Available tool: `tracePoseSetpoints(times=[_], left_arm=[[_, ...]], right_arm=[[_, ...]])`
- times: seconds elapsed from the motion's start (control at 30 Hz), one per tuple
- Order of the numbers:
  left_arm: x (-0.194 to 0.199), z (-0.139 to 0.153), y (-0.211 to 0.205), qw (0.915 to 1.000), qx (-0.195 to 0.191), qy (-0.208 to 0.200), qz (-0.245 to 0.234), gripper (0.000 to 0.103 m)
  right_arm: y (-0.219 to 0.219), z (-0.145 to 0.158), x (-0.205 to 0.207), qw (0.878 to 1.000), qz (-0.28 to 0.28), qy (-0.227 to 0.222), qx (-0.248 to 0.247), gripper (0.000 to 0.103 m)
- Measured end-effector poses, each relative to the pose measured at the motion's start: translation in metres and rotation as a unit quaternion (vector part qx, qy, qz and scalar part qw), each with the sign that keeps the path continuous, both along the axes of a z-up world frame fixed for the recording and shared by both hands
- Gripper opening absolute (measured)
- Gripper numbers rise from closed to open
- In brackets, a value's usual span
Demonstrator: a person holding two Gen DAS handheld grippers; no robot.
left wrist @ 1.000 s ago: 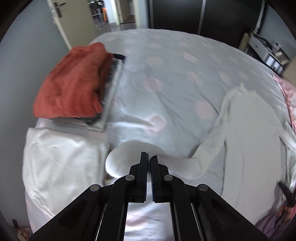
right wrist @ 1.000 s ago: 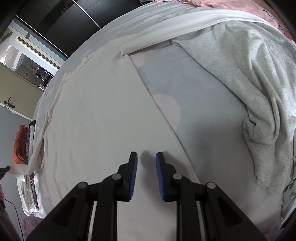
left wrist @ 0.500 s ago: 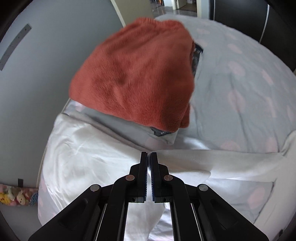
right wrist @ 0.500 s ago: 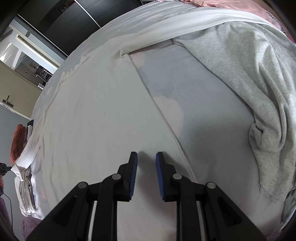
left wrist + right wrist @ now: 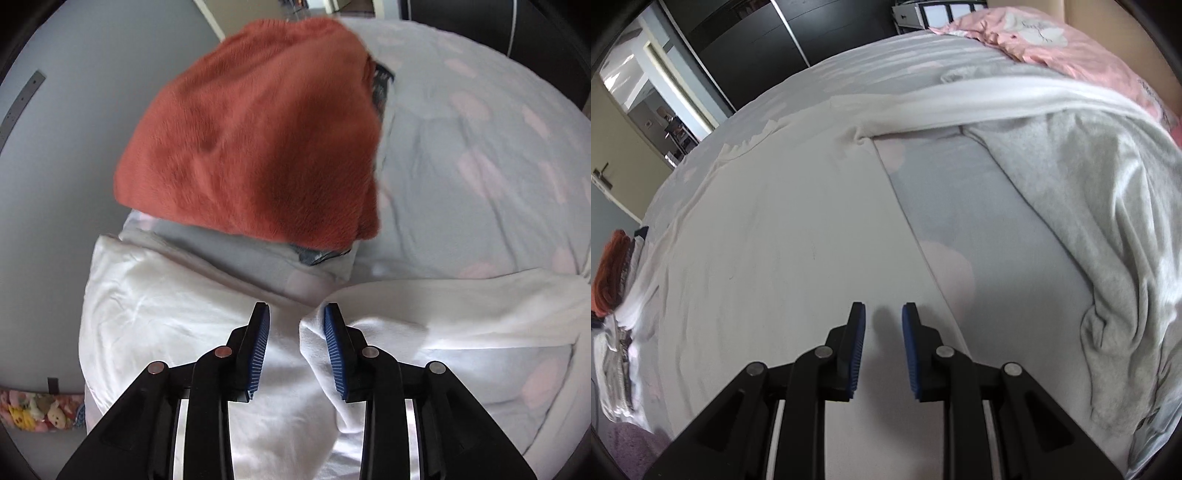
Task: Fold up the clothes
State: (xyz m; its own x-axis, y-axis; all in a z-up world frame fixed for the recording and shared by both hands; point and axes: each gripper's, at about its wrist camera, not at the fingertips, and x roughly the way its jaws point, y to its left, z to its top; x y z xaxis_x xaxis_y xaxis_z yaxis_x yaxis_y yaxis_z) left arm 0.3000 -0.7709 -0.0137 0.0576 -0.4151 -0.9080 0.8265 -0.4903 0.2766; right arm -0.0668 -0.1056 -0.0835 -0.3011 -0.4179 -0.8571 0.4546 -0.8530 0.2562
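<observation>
Nearest in the left wrist view, the left gripper had its fingers spread apart, with a white sleeve lying loose against the right finger and resting on a folded white cloth. Beyond lay a folded rust-red sweater atop a stack on the bed. In the right wrist view, the right gripper hovered with fingers parted and empty over the white shirt spread flat on the bed. To the right lay a crumpled grey garment; far right, a pink duvet.
</observation>
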Motion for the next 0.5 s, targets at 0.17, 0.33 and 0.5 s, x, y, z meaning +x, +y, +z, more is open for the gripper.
tracePoseSetpoints(times=[0.17, 0.33, 0.5], left_arm=[[-0.051, 0.020, 0.039, 0.9954, 0.019, 0.038, -0.086, 0.036], [-0.133, 0.010, 0.087, 0.9794, 0.046, 0.059, -0.188, 0.036], [-0.231, -0.024, 0.133, 0.9538, 0.068, 0.060, -0.286, 0.036]], right_arm=[[-0.035, 0.005, -0.009, 0.999, 0.036, 0.037, 0.018, 0.020], [-0.060, -0.003, -0.019, 0.996, 0.053, 0.060, 0.025, 0.020], [-0.058, -0.009, -0.024, 0.997, 0.053, 0.053, 0.009, 0.020]])
